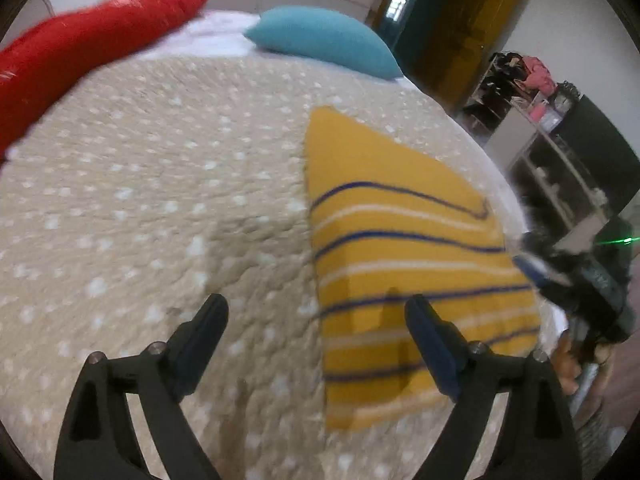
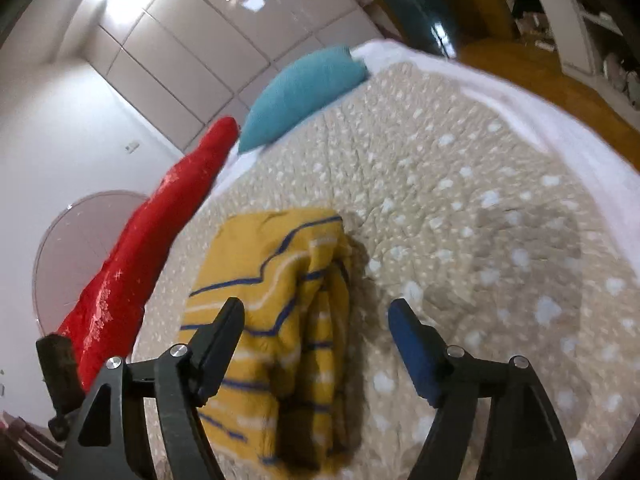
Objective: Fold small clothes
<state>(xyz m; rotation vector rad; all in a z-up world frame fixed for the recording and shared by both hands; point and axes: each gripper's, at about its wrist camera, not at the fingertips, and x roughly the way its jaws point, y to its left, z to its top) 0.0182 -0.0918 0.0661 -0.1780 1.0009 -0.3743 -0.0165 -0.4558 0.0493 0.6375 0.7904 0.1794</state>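
- Left wrist view: left claw (image 1: 316,344) wide open, holding nothing, hovering above the bed; its right finger sits over the near-left edge of the yellow knit garment with blue and white stripes (image 1: 400,248).
- Garment lies flat on the beige white-dotted quilted bedspread (image 1: 160,200), towards the bed's right side, apparently already folded to a narrower panel.
- Right wrist view: right claw (image 2: 316,344) also spread wide, empty, above the same garment (image 2: 280,320). From this side a bunched, raised ridge runs along the garment's edge.
- Right claw visible in the left view too, just off the garment's far edge (image 1: 576,280).
- Risk: that bunched ridge. Pinching there could take an uneven number of layers, so the next fold skews or drags the panel.
- Risk: a claw dipping too deep could snag the quilt with the knit.
- Risk: frames are motion-blurred; edge position is hard to judge.
- Count: one garment, two claws, one long red cushion (image 1: 80,48), one teal pillow (image 1: 324,36), one bedspread.
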